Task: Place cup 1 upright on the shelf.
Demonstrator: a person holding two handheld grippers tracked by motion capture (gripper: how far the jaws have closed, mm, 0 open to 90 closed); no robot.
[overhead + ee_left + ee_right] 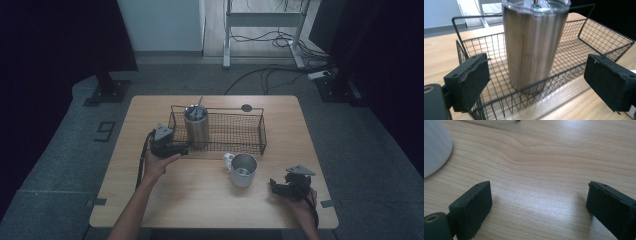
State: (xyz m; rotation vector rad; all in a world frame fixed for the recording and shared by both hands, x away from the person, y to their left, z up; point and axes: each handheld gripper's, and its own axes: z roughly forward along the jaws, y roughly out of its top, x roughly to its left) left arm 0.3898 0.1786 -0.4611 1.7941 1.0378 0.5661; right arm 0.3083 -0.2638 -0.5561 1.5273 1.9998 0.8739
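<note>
The tall brushed-steel tumbler with a clear lid (534, 45) stands upright in the left end of the black wire-mesh basket (240, 131), which sits toward the far side of the pale wooden table (190, 195). The left gripper (181, 149) is held just outside the basket's near-left corner, pointed at the tumbler. In the left gripper view its jaws stand apart with the tumbler centred between them but farther off, behind the basket's near wall; the pads touch nothing. The right gripper (274, 186) rests at the near right of the table, jaws apart over bare wood, holding nothing. A white enamel-style mug with a steel-grey interior (243, 170) stands on the table just near of the basket, between the two grippers.

Judgement: the step in hand appears to be taking hold of the tumbler.

To do it well:
- Raise the jaws above the basket's near rim before advancing, since the wire wall lies between pads and tumbler.
- Keep the jaws wide enough to pass both sides of the body.
- Seat the pads on the straight wall below the lid, not on the lid itself.
- Close squarely; the polished steel may slip under a skewed grip.
</note>
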